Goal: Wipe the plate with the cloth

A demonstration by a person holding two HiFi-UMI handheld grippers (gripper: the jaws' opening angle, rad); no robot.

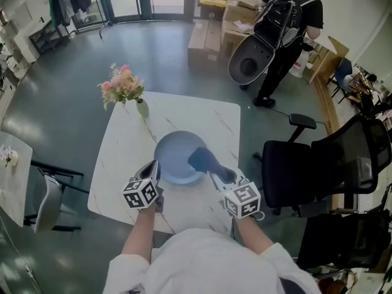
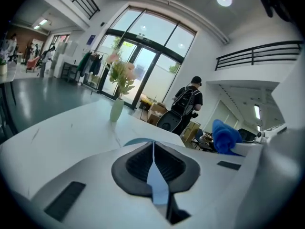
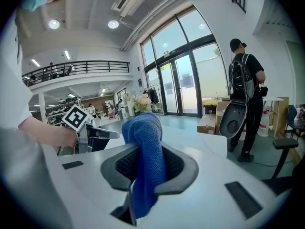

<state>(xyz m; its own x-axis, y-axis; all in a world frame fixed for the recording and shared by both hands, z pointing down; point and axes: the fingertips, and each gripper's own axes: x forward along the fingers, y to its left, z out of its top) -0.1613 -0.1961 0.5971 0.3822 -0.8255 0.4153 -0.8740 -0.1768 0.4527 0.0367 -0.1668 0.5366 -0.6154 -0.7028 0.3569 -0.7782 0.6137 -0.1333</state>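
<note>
1. Nearest the wearer, the left gripper [image 1: 154,168] points toward about 1 o'clock in the head view. Its jaws are clamped on the plate [image 1: 174,155], biting the rim at roughly 8 o'clock. In the left gripper view the light-blue rim runs edge-on between the black pads.
2. The right gripper [image 1: 215,170] is closed on the cloth [image 1: 201,159], a bunched blue towel wedged between its pads and sticking out past the tips.
3. The relation that matters is that the plate's open middle lies between 10 and 11 o'clock from the right gripper, straight along the line it already points. The cloth's long axis follows that line, with its free end leading. The right hand is the one nearer the surface to be wiped, while the left only steadies the plate.
4. The cloth sits over the plate's right side, near 3 o'clock of the rim. I cannot tell whether it touches the surface.
5. The plate is round, so it has no long axis, and it faces up toward the head camera. It sits over the near half of the white table [image 1: 208,118]. I cannot tell whether it rests flat or is raised.
6. I judge the next move to be a short push up-left onto the plate's face.
7. Farther off, a vase of flowers [image 1: 141,107] stands at the table's 11 o'clock. An office chair [image 1: 294,173] is at 3 o'clock, and a person with a backpack [image 1: 288,17] is at 1 o'clock.
</note>
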